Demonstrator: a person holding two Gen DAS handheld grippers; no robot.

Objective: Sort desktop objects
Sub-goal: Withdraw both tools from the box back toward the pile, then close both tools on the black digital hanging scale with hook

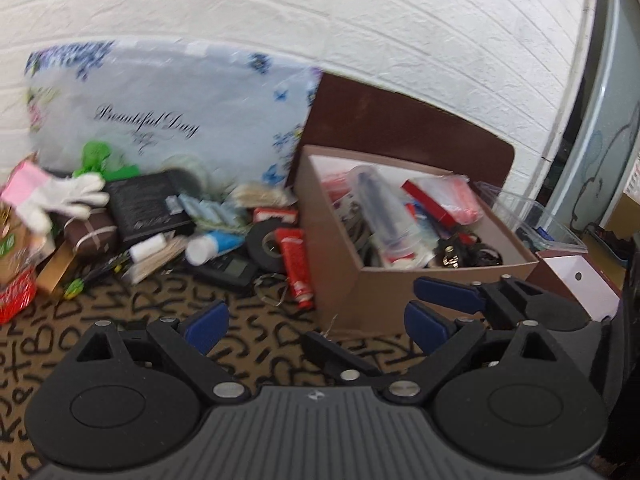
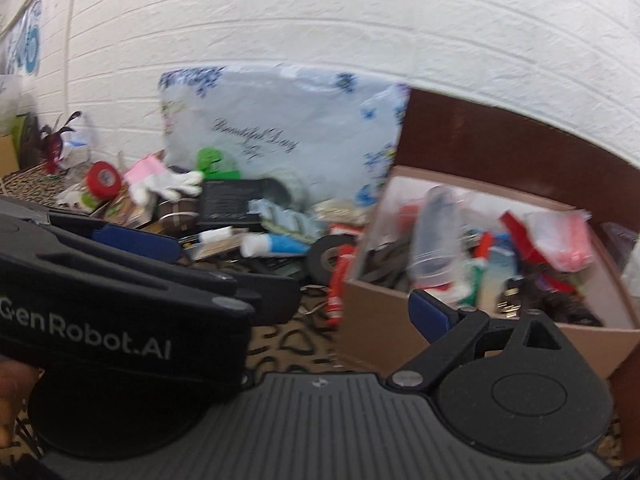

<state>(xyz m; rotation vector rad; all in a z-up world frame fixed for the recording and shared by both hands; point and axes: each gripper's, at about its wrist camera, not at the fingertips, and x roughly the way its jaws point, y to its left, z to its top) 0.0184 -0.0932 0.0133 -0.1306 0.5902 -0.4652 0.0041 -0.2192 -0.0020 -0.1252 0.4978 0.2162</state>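
Red tube lay on the patterned cloth, touching the cardboard box's left wall, long axis running away from the left gripper, which sat nearer, spread and empty; the right gripper's spread looked open too.

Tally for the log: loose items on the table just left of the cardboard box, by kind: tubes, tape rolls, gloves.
Tubes: 2 (white-and-blue tube, red tube)
Tape rolls: 2 (black roll, red roll)
Gloves: 1 (white glove)
Total: 5
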